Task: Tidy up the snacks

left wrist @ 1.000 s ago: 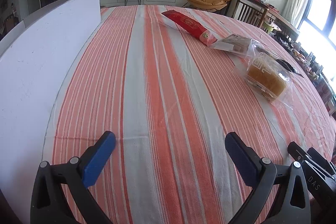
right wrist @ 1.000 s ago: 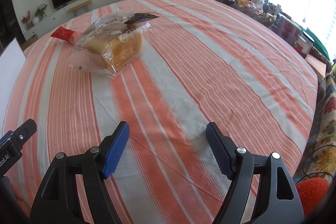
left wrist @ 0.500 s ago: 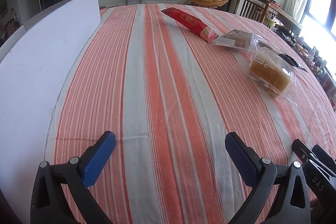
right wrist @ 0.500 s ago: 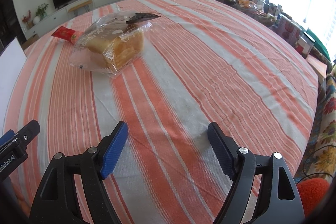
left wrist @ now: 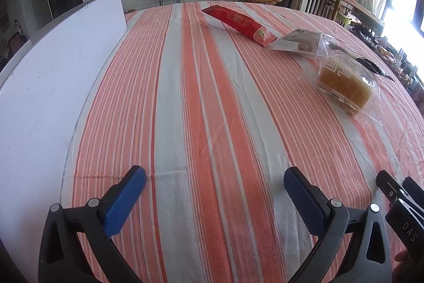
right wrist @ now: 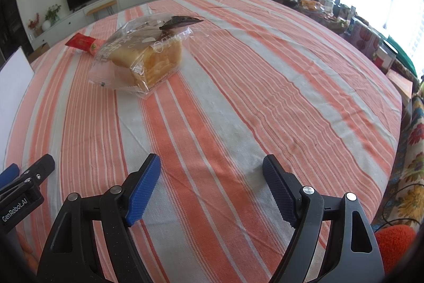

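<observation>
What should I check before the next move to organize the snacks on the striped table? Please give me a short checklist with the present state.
1. Left claw open, nothing between its pads: ok.
2. Right claw open, nothing between its pads: ok.
3. Bagged cake lies flat with bare tablecloth in front of it: ok.
4. Red packet in full view, nothing on top: ok.
5. Flat clear packet separate from the cake bag: cannot tell, their edges overlap in view.
6. Place to put the snacks: cannot tell, only a white board stands at the table's edge.
</observation>
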### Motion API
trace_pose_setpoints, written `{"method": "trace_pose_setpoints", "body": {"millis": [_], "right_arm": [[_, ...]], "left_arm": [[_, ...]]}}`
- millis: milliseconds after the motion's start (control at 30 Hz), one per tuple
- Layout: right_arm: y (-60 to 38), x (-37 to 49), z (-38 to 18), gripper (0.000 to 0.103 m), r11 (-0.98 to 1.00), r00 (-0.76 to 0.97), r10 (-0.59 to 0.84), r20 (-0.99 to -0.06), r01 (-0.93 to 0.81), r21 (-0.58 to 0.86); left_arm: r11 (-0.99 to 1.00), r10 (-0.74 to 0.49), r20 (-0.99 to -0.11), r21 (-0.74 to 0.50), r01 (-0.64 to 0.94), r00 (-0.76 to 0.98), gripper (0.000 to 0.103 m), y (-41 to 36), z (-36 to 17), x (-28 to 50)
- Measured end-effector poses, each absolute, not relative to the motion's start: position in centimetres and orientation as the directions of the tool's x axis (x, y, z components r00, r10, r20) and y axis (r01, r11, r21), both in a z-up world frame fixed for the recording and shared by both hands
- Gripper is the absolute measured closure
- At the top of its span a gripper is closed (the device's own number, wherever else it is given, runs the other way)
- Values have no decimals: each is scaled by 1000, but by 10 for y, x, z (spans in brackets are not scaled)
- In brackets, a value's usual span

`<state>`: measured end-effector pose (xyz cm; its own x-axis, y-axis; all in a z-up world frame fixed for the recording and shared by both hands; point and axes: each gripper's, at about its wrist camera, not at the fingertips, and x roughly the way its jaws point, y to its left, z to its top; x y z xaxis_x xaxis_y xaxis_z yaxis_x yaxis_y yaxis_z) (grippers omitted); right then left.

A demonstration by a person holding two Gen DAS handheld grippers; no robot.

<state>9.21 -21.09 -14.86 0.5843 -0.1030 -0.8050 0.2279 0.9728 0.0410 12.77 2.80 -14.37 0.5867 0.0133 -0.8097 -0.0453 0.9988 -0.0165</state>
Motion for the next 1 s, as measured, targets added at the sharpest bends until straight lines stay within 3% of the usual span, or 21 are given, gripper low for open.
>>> {"method": "trace_pose_setpoints", "body": {"millis": [1000], "right_arm": [[-211, 93, -149, 19, 973, 585, -102, -804, 227, 42]], "left_arm": [[999, 25, -813, 0, -43, 582, 0, 28, -145, 129]]}}
